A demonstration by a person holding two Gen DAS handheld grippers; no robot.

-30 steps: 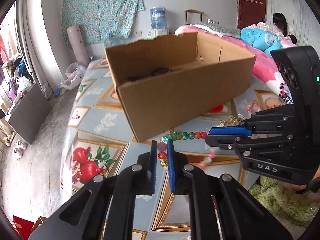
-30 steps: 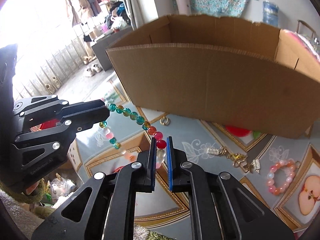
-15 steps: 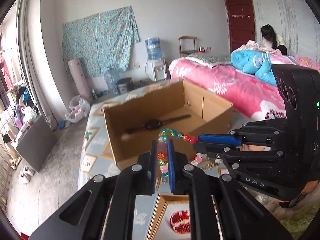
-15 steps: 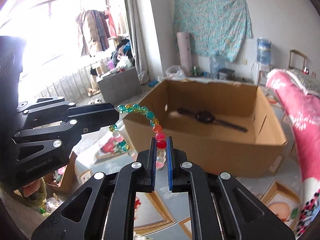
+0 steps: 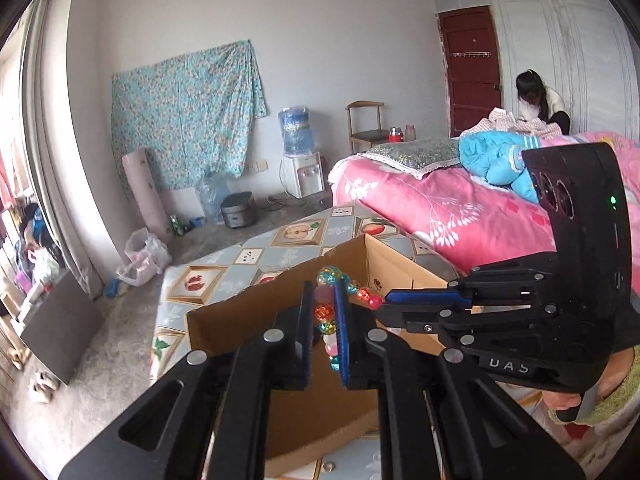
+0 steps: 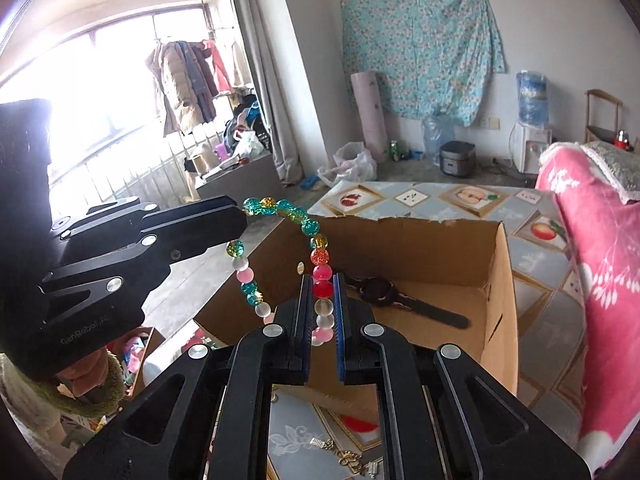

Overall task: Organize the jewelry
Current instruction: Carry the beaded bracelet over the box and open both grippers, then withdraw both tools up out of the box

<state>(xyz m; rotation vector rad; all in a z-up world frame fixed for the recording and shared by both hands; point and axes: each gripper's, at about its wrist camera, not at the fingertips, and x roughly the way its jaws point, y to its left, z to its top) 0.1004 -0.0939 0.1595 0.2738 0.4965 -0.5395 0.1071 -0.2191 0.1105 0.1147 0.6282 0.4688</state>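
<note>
Claws pinch one beaded bracelet point(image 6: 316, 264): left claw point(image 5: 323, 316) and right claw point(image 6: 321, 304), both tilted downward, cardboard box point(image 6: 496, 280) just ahead.

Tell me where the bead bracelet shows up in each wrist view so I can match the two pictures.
Left wrist view: bracelet just below centre, pinched in the left gripper, its beads running right to the right gripper.
Right wrist view: bracelet at centre, looping from the left gripper at left down into the right gripper.
Shared landmark: the cardboard box right behind it.
</note>
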